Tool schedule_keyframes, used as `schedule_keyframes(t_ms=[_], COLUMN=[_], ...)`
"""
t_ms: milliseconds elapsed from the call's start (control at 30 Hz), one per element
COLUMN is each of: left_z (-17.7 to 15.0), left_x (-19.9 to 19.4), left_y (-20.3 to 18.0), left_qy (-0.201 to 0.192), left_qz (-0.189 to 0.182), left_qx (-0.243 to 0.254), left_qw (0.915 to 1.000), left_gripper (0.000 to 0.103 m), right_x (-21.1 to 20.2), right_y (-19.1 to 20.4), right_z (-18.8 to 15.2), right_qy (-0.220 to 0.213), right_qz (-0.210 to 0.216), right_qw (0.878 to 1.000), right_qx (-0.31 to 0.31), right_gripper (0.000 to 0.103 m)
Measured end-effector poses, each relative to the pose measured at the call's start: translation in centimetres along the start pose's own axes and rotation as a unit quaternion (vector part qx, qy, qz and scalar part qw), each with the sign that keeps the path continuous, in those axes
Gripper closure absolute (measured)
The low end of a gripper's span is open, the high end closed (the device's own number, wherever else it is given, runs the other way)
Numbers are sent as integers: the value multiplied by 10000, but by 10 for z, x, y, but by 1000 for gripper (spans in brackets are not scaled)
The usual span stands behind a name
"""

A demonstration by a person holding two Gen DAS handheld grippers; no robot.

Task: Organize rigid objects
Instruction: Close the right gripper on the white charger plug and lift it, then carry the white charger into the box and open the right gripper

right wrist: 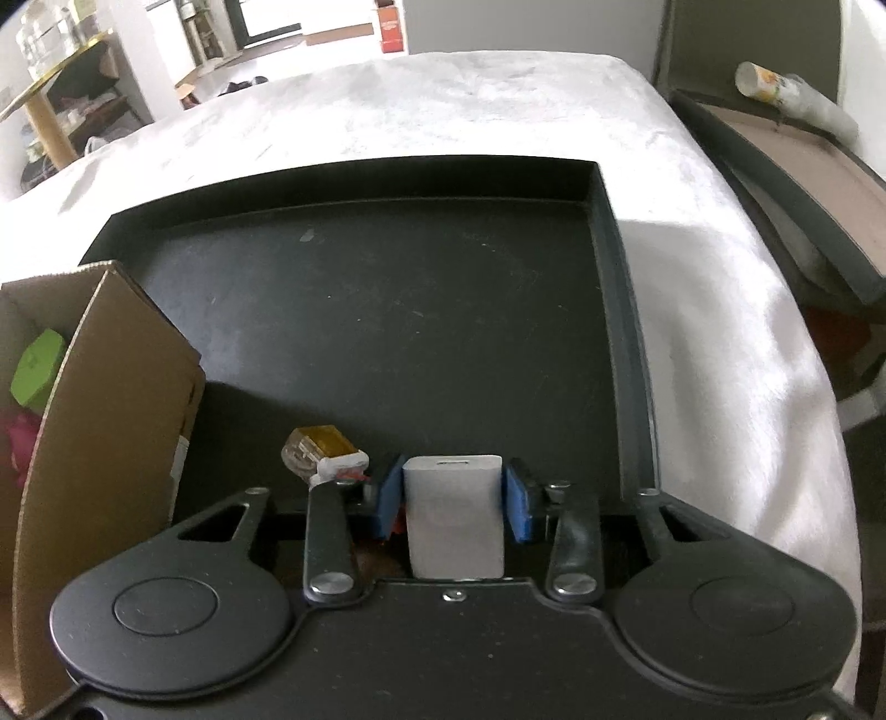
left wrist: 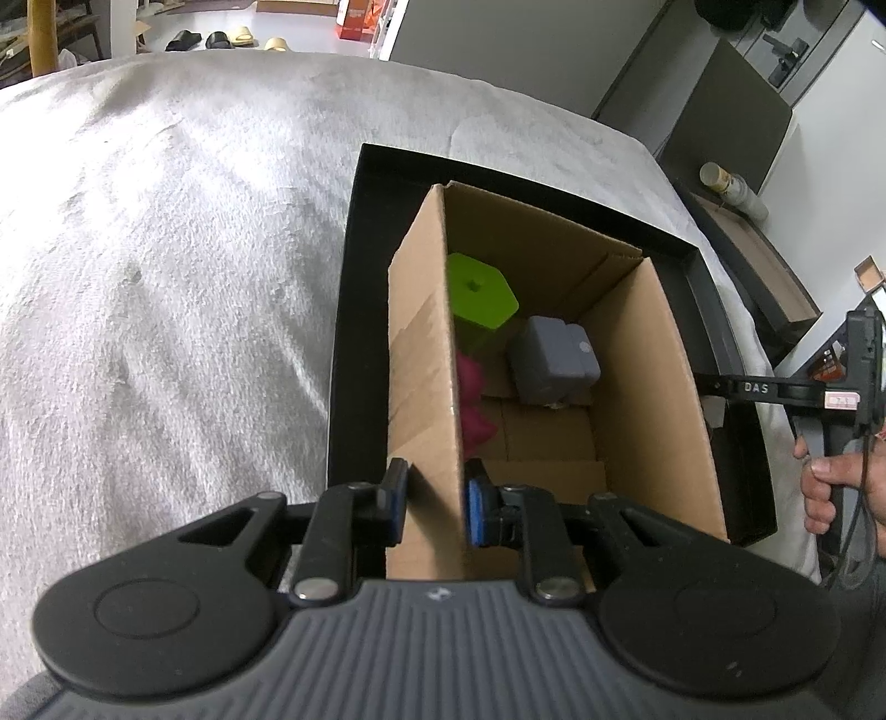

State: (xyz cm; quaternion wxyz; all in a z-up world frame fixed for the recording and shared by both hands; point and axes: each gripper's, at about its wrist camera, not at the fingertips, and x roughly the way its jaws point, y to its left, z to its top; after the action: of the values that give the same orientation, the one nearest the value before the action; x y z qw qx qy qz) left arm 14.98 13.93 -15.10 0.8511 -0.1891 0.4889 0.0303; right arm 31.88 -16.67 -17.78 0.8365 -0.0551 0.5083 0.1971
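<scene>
A cardboard box (left wrist: 637,387) stands in a black tray (left wrist: 354,332) on a white cloth. Inside it lie a green block (left wrist: 479,296), a grey cube (left wrist: 554,360) and a magenta object (left wrist: 470,399). My left gripper (left wrist: 434,507) is shut on the box's near left wall. My right gripper (right wrist: 454,498) is shut on a silver metal block (right wrist: 454,515) just above the black tray (right wrist: 387,310). A small clear and yellow connector (right wrist: 321,451) lies on the tray beside the left finger. The box (right wrist: 99,421) stands at the left, with the green block (right wrist: 39,365) showing inside.
The right gripper and the hand holding it (left wrist: 830,476) show at the right edge of the left wrist view. A dark flat case (right wrist: 775,183) with a rolled tube (right wrist: 786,94) lies beyond the table's right edge. Sandals (left wrist: 221,40) lie on the floor far behind.
</scene>
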Motion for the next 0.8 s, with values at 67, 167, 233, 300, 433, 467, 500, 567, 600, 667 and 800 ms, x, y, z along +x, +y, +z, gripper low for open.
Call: schedule_keyframes(t_ms=[67,167,233,300,433,467,500,567,600,667,800], left_z=[0,0,0,0,0,0,0,-1,-1,-1,-2], left_x=[-1,-2,-1,-1,-1,-1,-1,-1,-1,-1,-2], left_y=[0,-2,-2,-3,-3,-3,-2,-2,-2,-2,-1], left_qy=[-11,-12,-5,-7,-8,-13,-17,-24,-28,-28,-34], left_qz=[8,12,19,12,-4,-11,-18,-27,-33,-45,-57], left_qx=[26,79,112,105,92,90,87,87,83,83,100], left_qw=[10000,10000,9999,9999,10000,10000,10000,10000,10000,10000,9999], left_gripper=[83,84,84,84,84,84,84,84,84,84,83], right_x=[-6,-14,-20,-24,-33,-36,-37,-41,-43,-48,-61], right_y=[-2,-4,-6,-8,-7,-7,-7,-5,-4,-2,6], right_z=[0,0,-1,-2,-3,-4,-4,-5,-5,-4,-3], right_qy=[12,21,9,-10,-22,-32,-38,-17,-7,-19,-119], right_qz=[-30,-70,-94,-120,-101,-107,-105,-107,-125,-139,-88], right_qw=[9999,9996,9992,9990,9989,9988,9987,9988,9989,9989,9991], right_qx=[108,289,394,427,467,483,491,476,461,450,407], right_gripper=[66,66,66,66,66,66,66,66,66,66,66])
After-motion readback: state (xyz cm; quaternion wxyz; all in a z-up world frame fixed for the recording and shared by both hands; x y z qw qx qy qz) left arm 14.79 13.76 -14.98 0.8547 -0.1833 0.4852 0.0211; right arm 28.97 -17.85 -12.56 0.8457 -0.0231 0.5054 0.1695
